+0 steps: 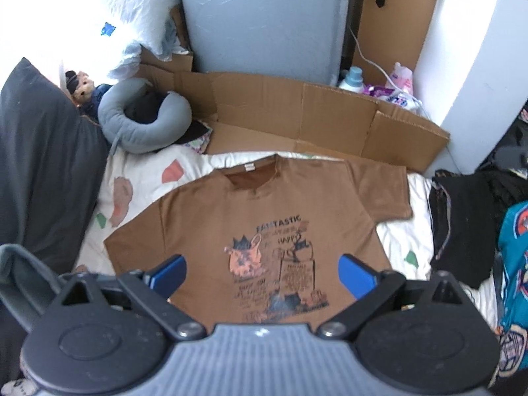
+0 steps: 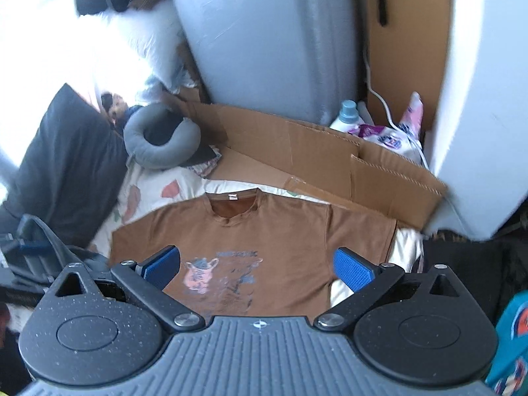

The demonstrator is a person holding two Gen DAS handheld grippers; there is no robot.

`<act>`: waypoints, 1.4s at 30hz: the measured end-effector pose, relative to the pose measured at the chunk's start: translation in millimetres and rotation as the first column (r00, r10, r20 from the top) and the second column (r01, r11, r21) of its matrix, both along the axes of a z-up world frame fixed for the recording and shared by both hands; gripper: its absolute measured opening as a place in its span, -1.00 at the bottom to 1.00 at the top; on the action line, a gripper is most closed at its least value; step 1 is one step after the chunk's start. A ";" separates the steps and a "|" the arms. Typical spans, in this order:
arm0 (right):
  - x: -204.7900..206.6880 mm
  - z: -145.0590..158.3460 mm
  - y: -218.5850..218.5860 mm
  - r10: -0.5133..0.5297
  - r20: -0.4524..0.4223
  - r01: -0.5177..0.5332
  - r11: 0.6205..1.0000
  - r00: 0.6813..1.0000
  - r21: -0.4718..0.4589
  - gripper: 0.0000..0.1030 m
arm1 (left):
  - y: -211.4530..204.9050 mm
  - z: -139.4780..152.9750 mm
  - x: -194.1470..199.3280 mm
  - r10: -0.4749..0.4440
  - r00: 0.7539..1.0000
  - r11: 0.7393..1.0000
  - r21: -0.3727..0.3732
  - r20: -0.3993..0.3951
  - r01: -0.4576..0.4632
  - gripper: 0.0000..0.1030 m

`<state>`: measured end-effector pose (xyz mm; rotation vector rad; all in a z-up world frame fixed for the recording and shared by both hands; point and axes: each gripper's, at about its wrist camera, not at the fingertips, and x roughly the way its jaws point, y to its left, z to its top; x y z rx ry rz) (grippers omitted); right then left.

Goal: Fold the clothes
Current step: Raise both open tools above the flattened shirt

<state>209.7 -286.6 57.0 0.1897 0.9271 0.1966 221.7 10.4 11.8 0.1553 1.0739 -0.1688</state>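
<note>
Left hand-held gripper [image 1: 262, 272] wide open, right hand-held gripper [image 2: 257, 265] likewise, brown T-shirt [image 1: 264, 204] flat below

I am in a bedroom at home. I see a bed sheet [image 1: 138, 178] with colored spots, a white pillow [image 1: 132, 10], a gray neck pillow [image 1: 142, 132], a doll [image 1: 81, 87], and soap bottles [image 1: 353, 79] behind some cardboard [image 1: 297, 118].

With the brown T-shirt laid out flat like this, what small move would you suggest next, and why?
Probably lower the left tool to the left sleeve and pinch its edge. The brown T-shirt lies flat, print up, both sleeves spread on the bedsheet, nothing folded yet. Both tools are open and empty above it; the right tool could mirror this.
</note>
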 end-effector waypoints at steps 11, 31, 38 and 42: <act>-45.3 38.2 -40.0 -0.086 -0.017 0.086 0.996 0.996 -0.007 0.99 | -3.1 28.1 -31.1 -0.005 0.999 1.000 -0.018 -0.040 0.004 0.95; -30.2 -63.4 -99.4 -0.099 -0.164 0.099 0.995 0.982 -0.004 0.99 | -44.9 -4.5 -12.0 -0.007 0.993 0.999 -0.035 -0.120 0.003 0.95; -9.7 -101.9 -118.1 -0.085 -0.163 0.082 0.996 0.983 -0.028 0.99 | -69.0 -21.7 25.1 -0.021 0.989 0.999 -0.045 -0.147 0.014 0.95; 3.8 -132.1 -128.0 -0.091 -0.171 0.089 0.996 0.981 -0.019 0.98 | -85.7 -43.0 47.3 -0.041 0.987 0.997 -0.071 -0.156 0.030 0.95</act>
